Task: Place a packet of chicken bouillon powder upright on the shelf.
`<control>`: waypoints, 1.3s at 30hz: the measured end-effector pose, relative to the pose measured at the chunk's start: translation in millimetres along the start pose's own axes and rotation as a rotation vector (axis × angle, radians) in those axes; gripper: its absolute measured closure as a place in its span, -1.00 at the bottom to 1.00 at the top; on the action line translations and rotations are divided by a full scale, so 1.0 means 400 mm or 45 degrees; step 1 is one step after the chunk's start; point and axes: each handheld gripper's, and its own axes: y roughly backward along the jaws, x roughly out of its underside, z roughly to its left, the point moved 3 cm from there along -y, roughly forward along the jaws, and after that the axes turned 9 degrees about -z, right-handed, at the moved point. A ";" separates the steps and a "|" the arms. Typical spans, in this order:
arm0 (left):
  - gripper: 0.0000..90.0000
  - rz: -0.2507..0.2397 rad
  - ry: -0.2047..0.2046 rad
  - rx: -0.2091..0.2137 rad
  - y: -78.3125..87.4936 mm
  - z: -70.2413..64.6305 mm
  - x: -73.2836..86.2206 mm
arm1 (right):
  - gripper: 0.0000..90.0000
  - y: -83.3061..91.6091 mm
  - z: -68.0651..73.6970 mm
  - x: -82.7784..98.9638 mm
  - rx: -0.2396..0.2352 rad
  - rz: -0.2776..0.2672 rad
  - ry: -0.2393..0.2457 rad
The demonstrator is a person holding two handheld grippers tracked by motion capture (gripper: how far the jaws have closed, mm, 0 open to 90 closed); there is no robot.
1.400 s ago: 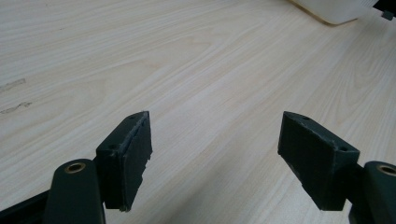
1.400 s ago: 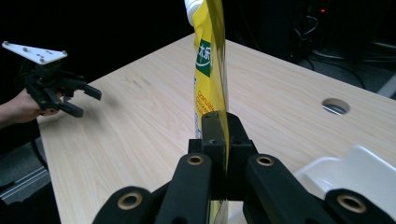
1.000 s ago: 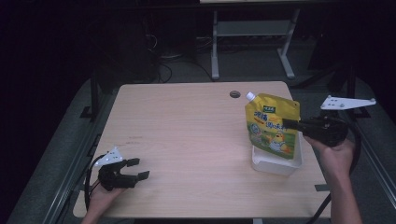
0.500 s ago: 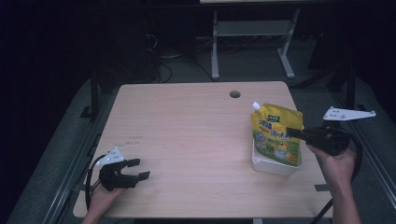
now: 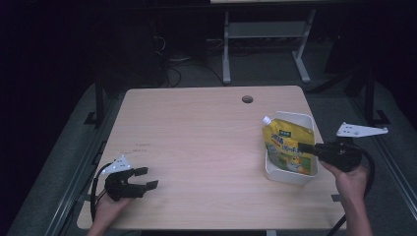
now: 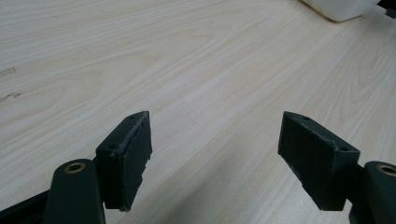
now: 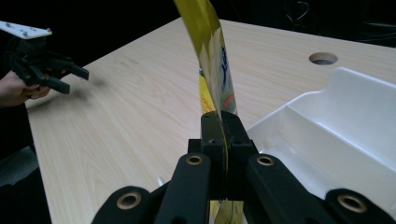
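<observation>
The yellow pouch (image 5: 287, 150) is a flat, soft refill pack with a white screw spout at its upper left corner, a green label band near the top and printed pictures lower down; the lettering on it is too small to read. It stands in the white tray (image 5: 308, 119) at the right side of the wooden table (image 5: 196, 142), leaning a little to the left, its lower part inside the tray's walls and its top rising above them. The right gripper (image 5: 306, 147) has its jaws pressed together on the pouch's right edge. In the right gripper view the pouch (image 7: 212, 60) shows edge-on as a thin curved sheet rising from between the closed jaws, its top cut off by the frame and its bottom hidden behind the gripper's black links, so whether it rests on the tray floor cannot be told. The tray (image 7: 345, 135) there shows a stepped inner wall, and its far corner is cut off at the right. The left gripper (image 5: 146, 178) rests at the table's near left corner, well apart from the tray, its jaws spread with nothing between them. In the left gripper view a rounded white corner of the tray (image 6: 338, 8) shows at the top edge.
</observation>
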 end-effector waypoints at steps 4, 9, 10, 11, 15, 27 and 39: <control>-0.44 0.000 0.008 0.002 -0.002 0.000 0.000 | 0.99 0.002 0.001 0.013 -0.028 -0.009 -0.004; -0.44 0.005 0.005 0.007 -0.004 0.000 0.000 | 0.98 0.008 0.000 0.026 -0.062 -0.013 -0.009; -0.44 0.005 0.005 0.008 -0.005 0.000 0.000 | 0.98 0.010 -0.001 0.027 -0.067 -0.014 -0.012; -0.44 0.005 0.005 0.009 -0.005 0.000 0.000 | 0.98 0.011 -0.001 0.029 -0.070 -0.014 -0.014; -0.44 0.004 0.009 0.010 -0.006 -0.001 -0.001 | 0.97 0.017 -0.008 0.033 -0.060 -0.014 -0.021; -0.44 0.004 0.012 0.012 -0.007 0.000 -0.001 | 0.97 0.034 -0.027 0.052 -0.022 -0.013 -0.056; -0.44 0.011 0.016 0.015 -0.012 -0.001 0.000 | 0.98 0.054 -0.051 0.086 0.025 -0.026 -0.107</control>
